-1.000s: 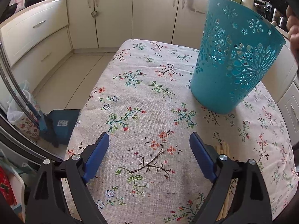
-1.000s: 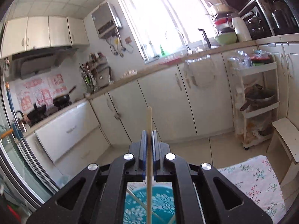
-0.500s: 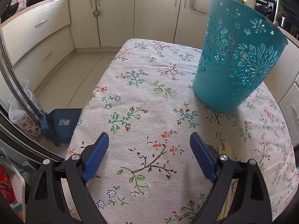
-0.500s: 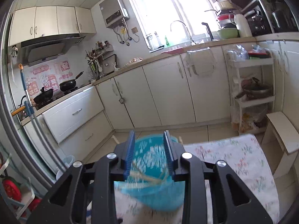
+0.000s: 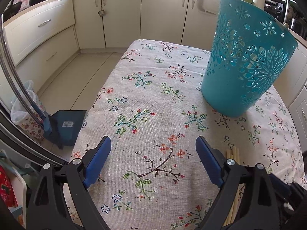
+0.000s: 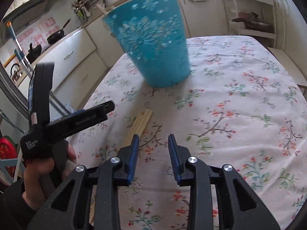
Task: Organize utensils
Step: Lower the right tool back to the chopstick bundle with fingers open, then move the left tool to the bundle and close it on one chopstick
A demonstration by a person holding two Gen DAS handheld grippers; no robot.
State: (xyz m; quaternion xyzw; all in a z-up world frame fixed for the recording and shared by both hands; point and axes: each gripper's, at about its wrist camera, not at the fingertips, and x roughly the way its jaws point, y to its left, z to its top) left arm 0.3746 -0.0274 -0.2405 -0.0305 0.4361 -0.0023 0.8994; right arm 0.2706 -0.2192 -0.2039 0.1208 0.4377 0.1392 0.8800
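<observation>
Left tongs (image 5: 153,153) wide apart, nothing btwn the blue pads, hovering over the tabletop (image 5: 153,88) w/ its floral cloth. Right tongs (image 6: 152,143) partly apart and closing a bit right now, nothing btwn them, pointed down at the cloth. Chopsticks (image 6: 141,123): a pale wooden bundle lying flat on the cloth, just left of and ahead of the right tongs' left pad, not touching it as far as can be told; in the left wrist view the same bundle (image 5: 233,154) shows just right of the left tongs' right pad, partly hidden by the frame. Teal basket (image 5: 247,57) w/ cut-out flower pattern stands upright farther back on the tabletop, well apart from the bundle; a few pale sticks show thru its holes. Person's hand (image 6: 38,170) grips the left tool's handle at lower left of right wrist view.
</observation>
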